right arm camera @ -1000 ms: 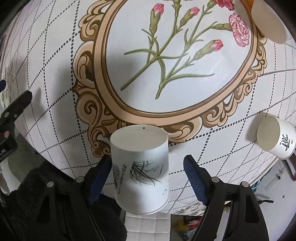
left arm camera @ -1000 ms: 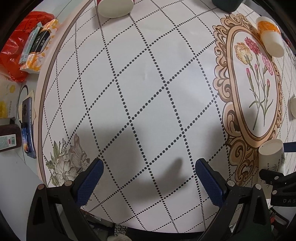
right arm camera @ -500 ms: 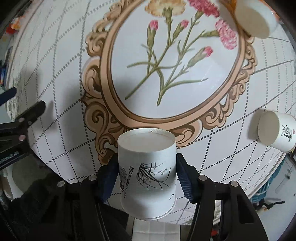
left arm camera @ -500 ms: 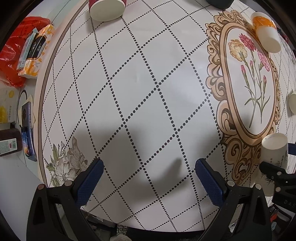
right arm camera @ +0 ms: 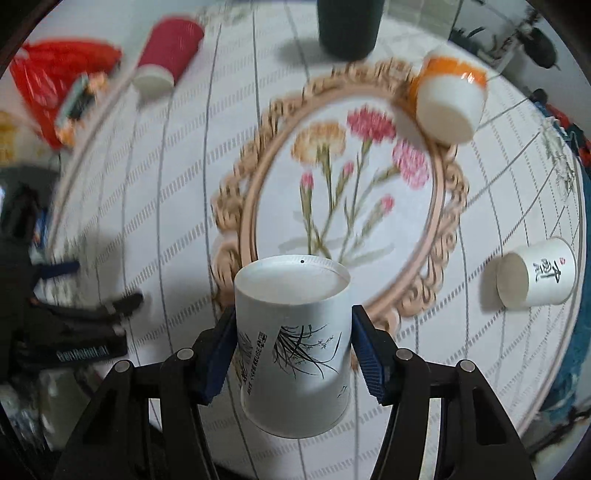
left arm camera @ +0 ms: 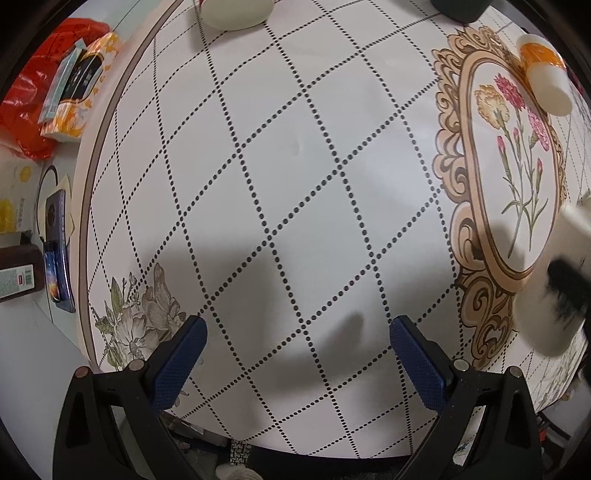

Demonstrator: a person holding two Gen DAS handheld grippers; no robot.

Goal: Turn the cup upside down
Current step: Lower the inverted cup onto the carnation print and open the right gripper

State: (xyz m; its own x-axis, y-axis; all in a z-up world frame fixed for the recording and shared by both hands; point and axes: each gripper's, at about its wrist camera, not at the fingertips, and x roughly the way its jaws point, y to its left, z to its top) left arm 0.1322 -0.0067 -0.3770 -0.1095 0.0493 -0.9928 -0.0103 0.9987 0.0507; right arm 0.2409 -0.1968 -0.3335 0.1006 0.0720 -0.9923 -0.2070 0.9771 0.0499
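My right gripper (right arm camera: pixel 293 341) is shut on a white paper cup with black ink grass drawing (right arm camera: pixel 293 347), pinched at its sides and held above the round table, its base toward the camera. The same cup shows blurred at the right edge of the left wrist view (left arm camera: pixel 557 280). My left gripper (left arm camera: pixel 295 354) is open and empty above the near part of the white dotted-diamond tablecloth (left arm camera: pixel 295 166). It also shows blurred at the left of the right wrist view (right arm camera: pixel 74 317).
On the table lie an orange-and-white cup (right arm camera: pixel 448 99), a white cup with calligraphy (right arm camera: pixel 535 273), a red cup (right arm camera: pixel 168 48) and a dark cup (right arm camera: pixel 349 26). A red bag with packets (left arm camera: pixel 48 96) and a phone (left arm camera: pixel 57 254) lie beyond the table's left edge.
My right gripper, which closed on the white cup half a second ago, has lifted it off the table and tilted up, so more of the table shows. The left gripper barely moved.
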